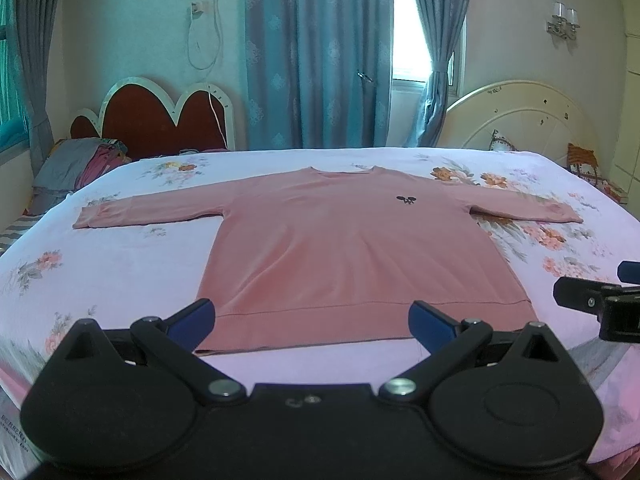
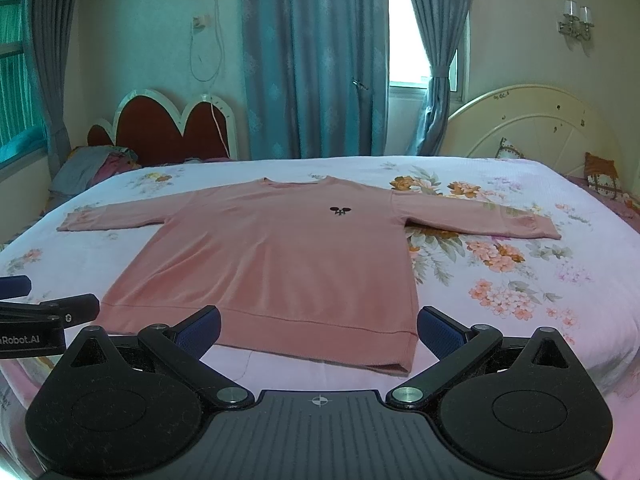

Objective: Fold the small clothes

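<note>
A small pink sweater lies flat and face up on the flowered bed sheet, sleeves spread out, hem toward me, a small dark logo on the chest. It also shows in the right wrist view. My left gripper is open and empty, just above the hem's left half. My right gripper is open and empty, above the hem's right half. Each gripper's side shows in the other's view: the right gripper at the right edge, the left gripper at the left edge.
A red scalloped headboard with a heap of bedding stands at the back left. A cream round headboard with cushions is at the back right. Blue curtains hang behind the bed.
</note>
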`<action>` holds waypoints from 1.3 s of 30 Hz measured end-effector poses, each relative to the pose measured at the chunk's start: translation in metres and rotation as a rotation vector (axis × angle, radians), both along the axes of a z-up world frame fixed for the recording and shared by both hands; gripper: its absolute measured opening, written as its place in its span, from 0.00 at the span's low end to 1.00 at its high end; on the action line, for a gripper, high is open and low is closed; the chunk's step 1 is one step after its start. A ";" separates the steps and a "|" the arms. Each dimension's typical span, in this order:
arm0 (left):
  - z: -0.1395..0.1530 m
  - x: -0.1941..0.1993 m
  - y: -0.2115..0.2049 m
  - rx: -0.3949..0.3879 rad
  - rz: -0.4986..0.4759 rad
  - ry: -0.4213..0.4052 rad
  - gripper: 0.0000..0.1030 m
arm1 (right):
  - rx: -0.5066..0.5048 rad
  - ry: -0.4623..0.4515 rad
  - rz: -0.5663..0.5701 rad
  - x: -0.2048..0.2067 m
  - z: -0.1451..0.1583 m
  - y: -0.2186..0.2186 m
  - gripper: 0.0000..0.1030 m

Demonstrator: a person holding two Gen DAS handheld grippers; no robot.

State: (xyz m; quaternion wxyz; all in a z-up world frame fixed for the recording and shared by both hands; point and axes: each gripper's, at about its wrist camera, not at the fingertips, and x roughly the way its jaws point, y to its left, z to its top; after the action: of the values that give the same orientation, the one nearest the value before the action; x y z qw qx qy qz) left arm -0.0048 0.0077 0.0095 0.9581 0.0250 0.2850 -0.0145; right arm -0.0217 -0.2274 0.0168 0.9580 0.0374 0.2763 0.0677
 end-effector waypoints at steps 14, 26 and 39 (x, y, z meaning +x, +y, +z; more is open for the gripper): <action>-0.004 0.000 0.004 0.002 0.009 -0.002 1.00 | 0.012 0.003 -0.003 0.000 -0.005 -0.002 1.00; -0.005 -0.001 0.006 0.002 0.010 -0.002 1.00 | 0.019 0.003 -0.005 -0.002 -0.006 -0.003 1.00; -0.007 0.012 0.005 0.002 -0.002 -0.003 1.00 | 0.016 0.005 -0.026 0.011 -0.006 -0.004 1.00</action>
State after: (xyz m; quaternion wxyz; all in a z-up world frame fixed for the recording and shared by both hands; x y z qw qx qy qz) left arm 0.0076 0.0131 0.0025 0.9584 0.0264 0.2837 -0.0152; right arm -0.0107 -0.2311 0.0111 0.9578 0.0489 0.2774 0.0577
